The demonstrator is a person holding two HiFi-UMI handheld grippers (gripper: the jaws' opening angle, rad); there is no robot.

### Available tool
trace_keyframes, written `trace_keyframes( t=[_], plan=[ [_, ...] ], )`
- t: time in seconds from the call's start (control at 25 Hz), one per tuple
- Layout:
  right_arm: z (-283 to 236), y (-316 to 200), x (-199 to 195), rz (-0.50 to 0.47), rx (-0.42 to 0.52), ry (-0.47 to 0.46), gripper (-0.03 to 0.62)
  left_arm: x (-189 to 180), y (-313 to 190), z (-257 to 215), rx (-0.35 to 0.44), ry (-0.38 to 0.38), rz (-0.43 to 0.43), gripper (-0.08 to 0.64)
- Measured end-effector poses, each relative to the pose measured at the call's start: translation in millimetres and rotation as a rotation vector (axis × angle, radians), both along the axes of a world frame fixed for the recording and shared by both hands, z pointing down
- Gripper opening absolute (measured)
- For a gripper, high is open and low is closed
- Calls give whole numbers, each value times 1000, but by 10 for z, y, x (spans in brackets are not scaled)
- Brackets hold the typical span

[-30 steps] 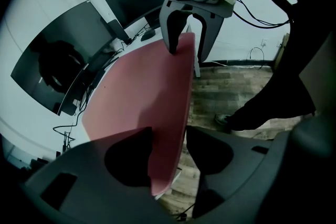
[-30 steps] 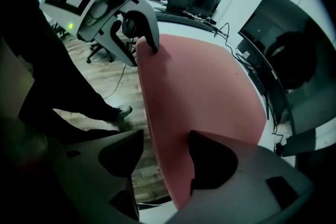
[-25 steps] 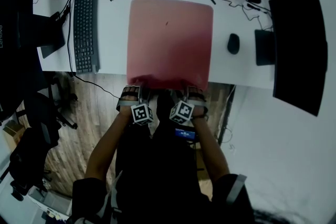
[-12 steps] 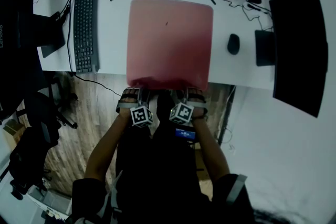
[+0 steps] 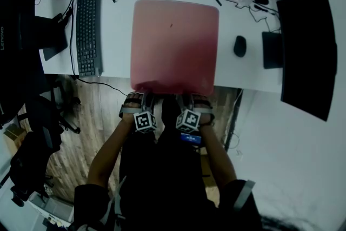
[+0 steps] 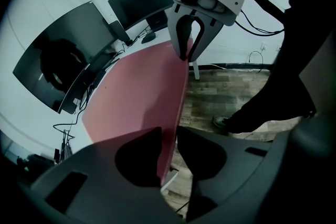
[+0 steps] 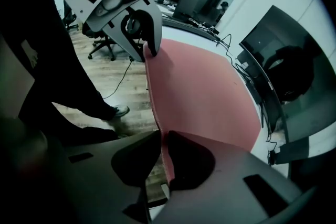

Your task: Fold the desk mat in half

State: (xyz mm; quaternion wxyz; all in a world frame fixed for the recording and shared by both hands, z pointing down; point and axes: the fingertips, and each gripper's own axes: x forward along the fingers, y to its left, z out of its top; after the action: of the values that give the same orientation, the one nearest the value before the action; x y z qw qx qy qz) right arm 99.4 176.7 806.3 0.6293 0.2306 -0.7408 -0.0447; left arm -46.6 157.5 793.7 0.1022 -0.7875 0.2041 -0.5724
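Note:
A pink desk mat (image 5: 175, 46) lies flat on the white desk (image 5: 116, 19), and its near edge reaches the desk's front rim. My left gripper (image 5: 141, 100) is at the mat's near left corner and my right gripper (image 5: 194, 100) at the near right corner. In the left gripper view the mat's edge (image 6: 142, 92) runs between the left gripper's (image 6: 168, 136) jaws, which have just been closing and now pinch it. The right gripper's (image 7: 160, 136) jaws have also just been closing and clamp the mat's edge (image 7: 210, 92).
A black keyboard (image 5: 87, 32) lies left of the mat and a black mouse (image 5: 240, 45) right of it. Dark monitors (image 5: 305, 51) stand at the right and back, with cables behind the mat. Wooden floor (image 5: 97, 111) and a chair base lie below the desk.
Both grippers stay at the mat's near edge with hardly any shift. The mat lies as before.

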Motion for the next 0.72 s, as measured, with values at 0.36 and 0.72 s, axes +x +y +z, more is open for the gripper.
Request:
trace_keyframes(
  t=[0.36, 0.72],
  plan=[
    [-174, -14, -13, 7, -35, -38, 18, 7, -12, -23, 13, -8, 18, 97],
    [-458, -155, -28, 63, -87, -112, 17, 25, -35, 68, 35, -35, 21, 135]
  ],
)
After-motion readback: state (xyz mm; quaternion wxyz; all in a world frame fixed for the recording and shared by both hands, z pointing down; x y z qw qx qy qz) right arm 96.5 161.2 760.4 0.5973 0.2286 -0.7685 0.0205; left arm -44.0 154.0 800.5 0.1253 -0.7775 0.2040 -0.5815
